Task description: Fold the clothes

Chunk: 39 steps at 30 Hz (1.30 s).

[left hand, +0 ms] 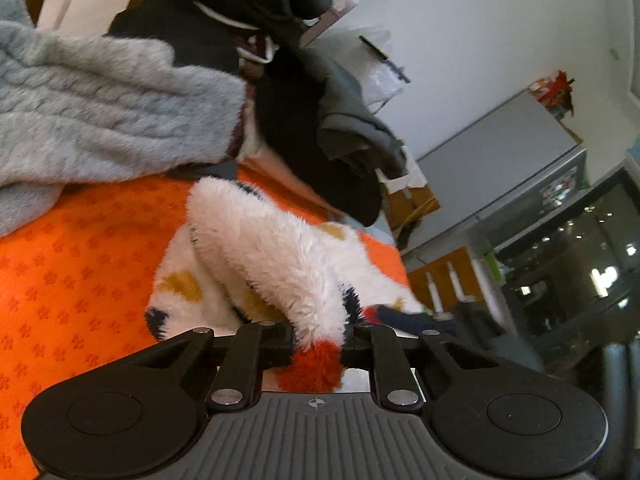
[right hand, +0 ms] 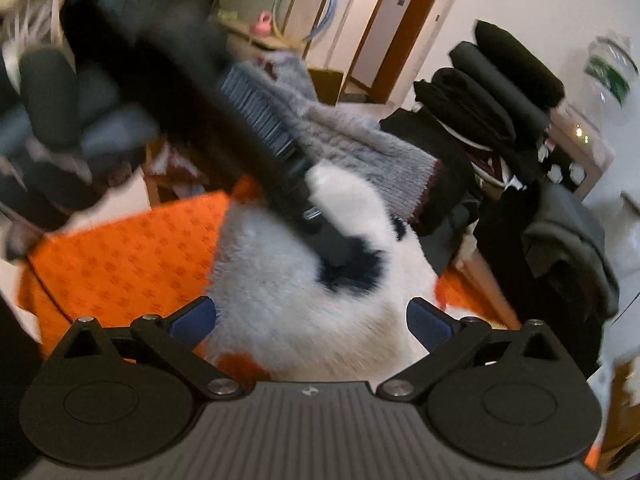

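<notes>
A fluffy white garment with mustard, navy and red patches lies on the orange patterned cloth. My left gripper is shut on a red-tipped end of the garment and holds that part up off the cloth. In the right wrist view the same white garment fills the space between the blue pads of my right gripper, which is open just above it. The left gripper's dark body crosses the upper left of that view and meets the garment.
A grey fuzzy knit lies at the back of the orange cloth. Beyond it stands a heap of black and dark grey clothes, also visible in the right wrist view. A doorway and hoops are behind.
</notes>
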Tool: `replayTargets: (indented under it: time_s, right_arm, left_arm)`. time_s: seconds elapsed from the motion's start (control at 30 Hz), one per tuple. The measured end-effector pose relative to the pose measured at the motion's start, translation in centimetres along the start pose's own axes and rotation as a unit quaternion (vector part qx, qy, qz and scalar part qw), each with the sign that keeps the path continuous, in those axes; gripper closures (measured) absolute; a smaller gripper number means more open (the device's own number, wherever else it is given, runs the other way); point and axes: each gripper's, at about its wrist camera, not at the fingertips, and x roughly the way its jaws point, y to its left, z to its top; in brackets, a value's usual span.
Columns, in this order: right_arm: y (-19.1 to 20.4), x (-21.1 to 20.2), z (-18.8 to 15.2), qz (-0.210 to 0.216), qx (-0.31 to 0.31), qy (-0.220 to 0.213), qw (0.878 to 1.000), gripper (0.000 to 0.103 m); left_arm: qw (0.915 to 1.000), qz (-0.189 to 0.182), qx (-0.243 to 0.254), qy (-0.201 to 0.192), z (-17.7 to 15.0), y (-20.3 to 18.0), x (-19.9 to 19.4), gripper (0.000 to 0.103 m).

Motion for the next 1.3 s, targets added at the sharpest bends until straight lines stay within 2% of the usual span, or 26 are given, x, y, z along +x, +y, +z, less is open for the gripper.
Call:
replayTargets:
  time_s: [0.13,0.23,0.3,0.4,0.5,0.53,0.57,0.73,0.93,1.17,1.3]
  right_arm:
    - [2.8,2.5,0.5,-0.058,-0.058,0.019,0.996,0.001]
    - [5.1,4.2,0.8,-0.105,-0.101,0.038,0.989,0.001]
    - [6.4,5.2,0.7,-0.121,-0.122,0.057,0.984,0.001]
    - [7.3,5.8,0.1,-0.113,-0.136,0.066,0.982,0.001]
    - [8.0,6.0,-0.5,-0.109,-0.152,0.072,0.98,0.001]
    - [8.3,6.1,-0.7,-0.108,-0.157,0.074,0.979,0.001]
    - [8.5,6.1,-0.9,-0.107,-0.162,0.075,0.978,0.001]
    - [8.7,6.2,-1.0,-0.102,-0.161,0.075,0.979,0.0]
    - [8.3,6.3,-1.0,-0.098,-0.15,0.073,0.981,0.0]
    - [7.8,6.2,-1.2,-0.095,-0.128,0.07,0.985,0.0]
    - [7.6,5.9,-1.2,-0.095,-0.127,0.064,0.985,0.0]
  left_arm:
    - [0.9998,-0.009,0.019,0.006,0.7,-1.0,-0.3,0.085]
    - [0.9995,-0.007,0.03,0.008,0.7,-1.1,-0.3,0.085]
    - [0.9994,0.004,0.033,0.012,0.5,-0.5,-0.1,0.085]
    - [0.9997,0.013,0.019,0.008,-0.2,1.0,-0.7,0.079]
    - [0.9993,0.032,-0.01,-0.017,-1.1,3.2,-2.3,0.049]
    - [0.9985,0.042,-0.022,-0.027,-1.4,3.9,-2.8,0.035]
    - [0.9974,0.052,-0.035,-0.037,-1.6,4.8,-3.3,0.033]
    - [0.9917,0.059,-0.104,-0.046,-2.7,8.5,-4.3,0.03]
    - [0.9844,0.032,-0.169,-0.036,-4.2,10.5,-2.9,0.026]
    - [0.9803,0.021,-0.194,-0.032,-4.6,10.9,-1.7,0.023]
    - [0.9772,0.01,-0.211,-0.023,-4.8,11.3,-0.8,0.026]
